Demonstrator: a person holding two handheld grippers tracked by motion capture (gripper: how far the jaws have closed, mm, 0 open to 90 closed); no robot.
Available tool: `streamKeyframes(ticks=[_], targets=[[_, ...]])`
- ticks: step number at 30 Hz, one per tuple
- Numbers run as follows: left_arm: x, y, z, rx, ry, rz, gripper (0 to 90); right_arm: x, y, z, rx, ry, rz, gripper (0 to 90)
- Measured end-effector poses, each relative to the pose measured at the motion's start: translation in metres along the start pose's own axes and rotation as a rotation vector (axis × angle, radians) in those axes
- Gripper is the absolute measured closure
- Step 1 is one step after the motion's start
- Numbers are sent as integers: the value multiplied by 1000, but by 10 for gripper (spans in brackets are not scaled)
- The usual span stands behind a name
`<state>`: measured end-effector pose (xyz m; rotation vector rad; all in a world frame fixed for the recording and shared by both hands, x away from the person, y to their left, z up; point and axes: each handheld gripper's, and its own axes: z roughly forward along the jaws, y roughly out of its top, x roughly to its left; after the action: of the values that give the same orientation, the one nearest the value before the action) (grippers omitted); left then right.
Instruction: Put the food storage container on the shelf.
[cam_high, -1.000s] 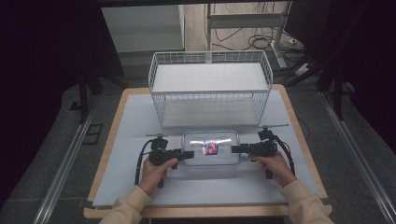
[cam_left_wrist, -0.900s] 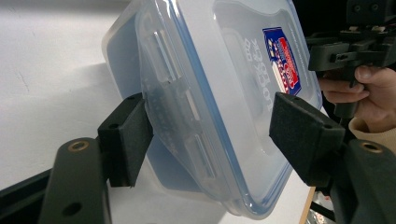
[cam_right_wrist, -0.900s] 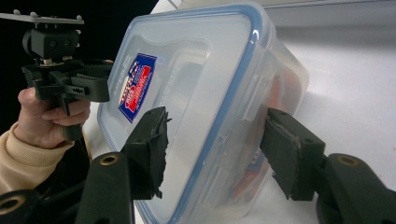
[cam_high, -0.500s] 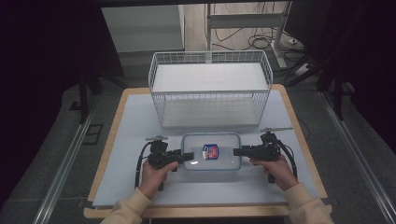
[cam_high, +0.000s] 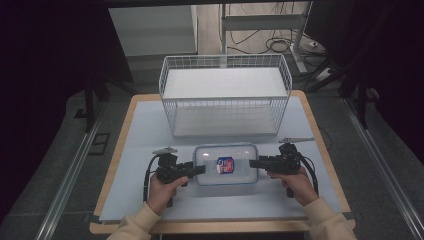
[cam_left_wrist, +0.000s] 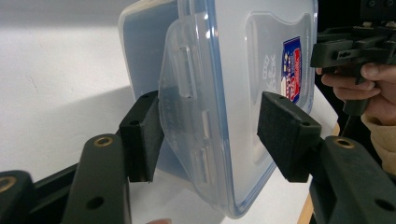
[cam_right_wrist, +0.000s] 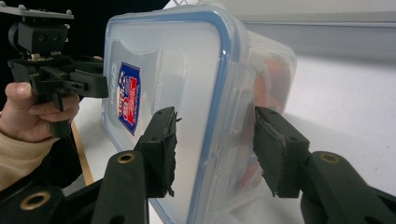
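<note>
We see a plastic box (cam_high: 226, 164) with a blue-edged lid lying flat on the table (cam_high: 140, 130), in the lower middle of the high view, just in front of the white wire basket (cam_high: 225, 95). The left gripper (cam_high: 192, 170) reaches its left end and the right gripper (cam_high: 256, 163) its right end. In the left gripper view the jaws stand apart around the side flap (cam_left_wrist: 184, 116) of the lid; one pad touches the flap and the other is clear of the lid. In the right gripper view the jaws are also apart, one on each side of the lid edge (cam_right_wrist: 219, 121) (we cannot tell if they already touch it). We think the main risk is a poor bite: if a jaw closes on the loose flap alone, the flap may bend or unclip, and the box could slip or tilt at one end. Uneven pressure from the two sides could also push the box across the smooth table. Both hands hold the grippers low and level, pointing inward toward each other, with the forearms coming in from the bottom of the frame.
</note>
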<state>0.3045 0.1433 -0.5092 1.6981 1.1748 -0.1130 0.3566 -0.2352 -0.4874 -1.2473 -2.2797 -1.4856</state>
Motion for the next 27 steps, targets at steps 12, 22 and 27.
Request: streamKeyframes(ticks=[12,22,27], targets=[[-5,0,-1,-12,34,43,429,4,-1,-2,-24,-7,-41,530],[-8,4,-5,-26,41,56,427,5,0,-3,-45,1,-37,530],[-8,6,-9,-28,44,58,426,8,0,-3,-54,2,-37,529]])
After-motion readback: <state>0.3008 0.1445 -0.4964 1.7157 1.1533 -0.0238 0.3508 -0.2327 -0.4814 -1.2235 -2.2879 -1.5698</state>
